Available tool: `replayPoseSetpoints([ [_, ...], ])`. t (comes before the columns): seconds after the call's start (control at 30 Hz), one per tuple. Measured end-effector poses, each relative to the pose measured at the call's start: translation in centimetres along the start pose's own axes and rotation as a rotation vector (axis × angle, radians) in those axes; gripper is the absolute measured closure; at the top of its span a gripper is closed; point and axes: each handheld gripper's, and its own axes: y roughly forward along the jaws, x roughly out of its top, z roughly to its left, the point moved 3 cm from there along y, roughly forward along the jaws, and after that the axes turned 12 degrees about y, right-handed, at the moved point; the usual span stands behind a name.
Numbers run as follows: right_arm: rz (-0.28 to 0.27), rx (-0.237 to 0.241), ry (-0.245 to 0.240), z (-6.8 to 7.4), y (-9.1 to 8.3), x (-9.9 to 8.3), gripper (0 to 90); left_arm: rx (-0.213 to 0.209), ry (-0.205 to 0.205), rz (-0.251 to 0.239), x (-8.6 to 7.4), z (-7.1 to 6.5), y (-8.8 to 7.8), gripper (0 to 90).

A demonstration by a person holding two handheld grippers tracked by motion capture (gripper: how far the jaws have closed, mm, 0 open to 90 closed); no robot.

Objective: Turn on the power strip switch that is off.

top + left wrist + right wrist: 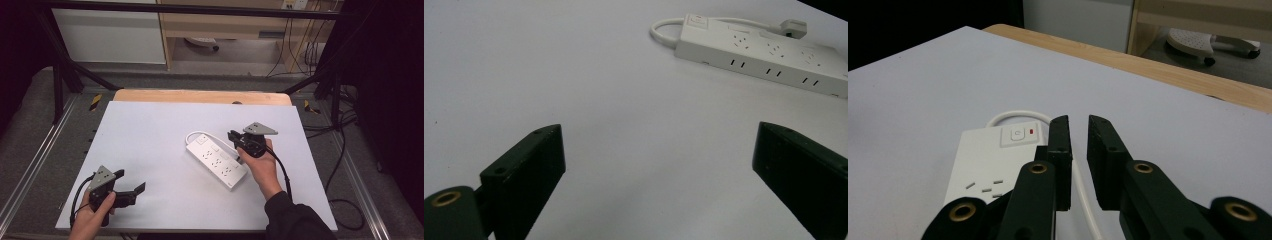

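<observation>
On white table (150, 150): power strip (216, 161), no legible writing | left gripper (131, 184) fingers wide | right gripper (233, 136) fingers narrow, around cord (1083, 195)

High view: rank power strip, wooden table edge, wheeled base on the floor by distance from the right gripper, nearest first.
From the right gripper:
1. Power strip: right by the jaws, just to their left on the white sheet.
2. Wooden table edge: beyond the sheet's far side.
3. Wheeled base: on the floor past the table, under the wooden shelf.

Power strip (216, 159) on table (150, 130), right of centre; cord (197, 134) behind.
</observation>
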Motion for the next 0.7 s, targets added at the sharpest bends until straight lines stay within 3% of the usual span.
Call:
replayPoseSetpoints([
  [0.7,0.035,0.017,-0.012,0.6,1.5,-1.3,89.6,0.000,0.000,-0.004,0.0,0.0,0.0,6.6],
])
